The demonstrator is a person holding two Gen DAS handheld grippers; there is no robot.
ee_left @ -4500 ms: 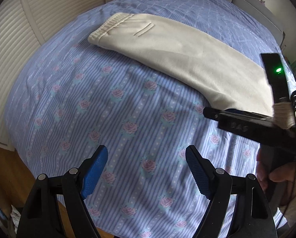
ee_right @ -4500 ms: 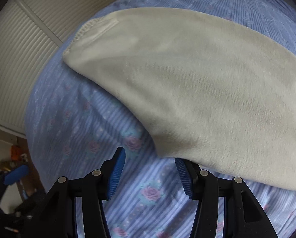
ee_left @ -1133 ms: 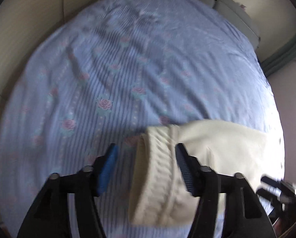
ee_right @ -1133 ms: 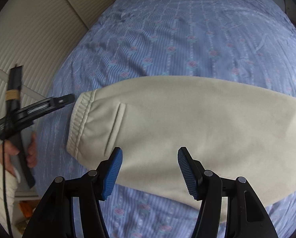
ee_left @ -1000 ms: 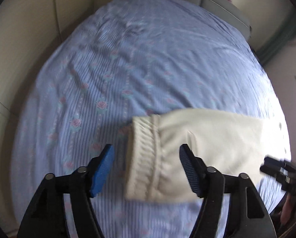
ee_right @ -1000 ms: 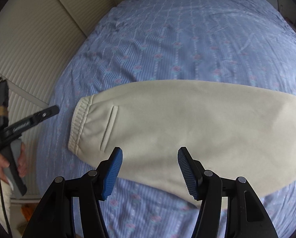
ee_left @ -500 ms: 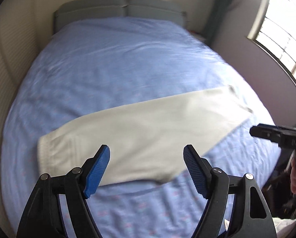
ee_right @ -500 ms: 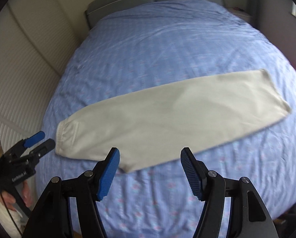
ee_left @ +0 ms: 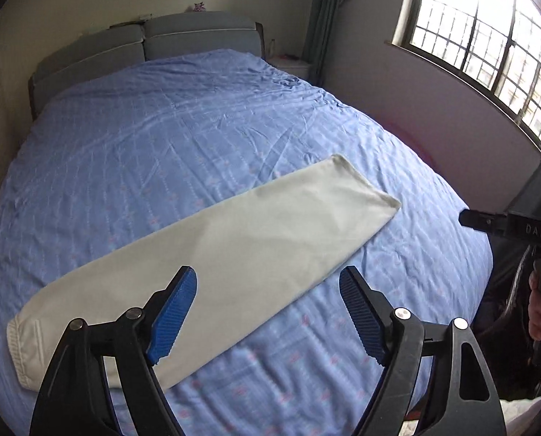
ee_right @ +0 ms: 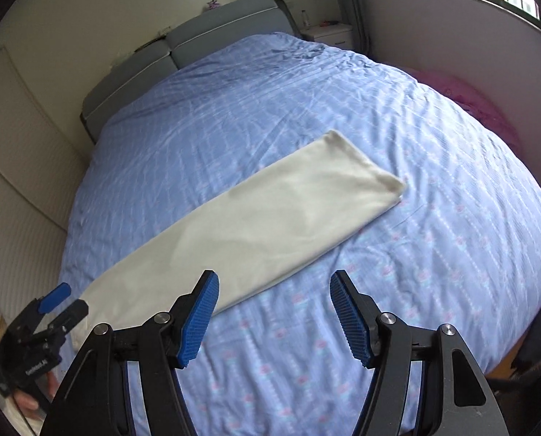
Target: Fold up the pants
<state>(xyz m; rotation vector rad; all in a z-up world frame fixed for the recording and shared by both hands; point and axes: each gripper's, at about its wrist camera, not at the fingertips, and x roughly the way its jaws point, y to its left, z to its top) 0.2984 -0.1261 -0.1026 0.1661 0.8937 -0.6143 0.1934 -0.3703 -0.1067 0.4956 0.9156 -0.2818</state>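
Both of your claws have pulled back from the pants (ee_left: 230, 250), which now lie alone as one long cream strip across the bed (ee_left: 161, 138), waistband at the wardrobe side, hem toward the window (ee_left: 488, 36). Your left claw (ee_left: 267, 312) is empty, its jaws opening with nothing between them; your right claw (ee_right: 274, 316) also stands apart and holds nothing. Neither touches the cloth. For the next fold (likely hem to waistband, judging by the length left), approach one end with a claw at each corner, pinch both layers together, lift only enough to clear the bed, and carry the edge over evenly so the sides line up.
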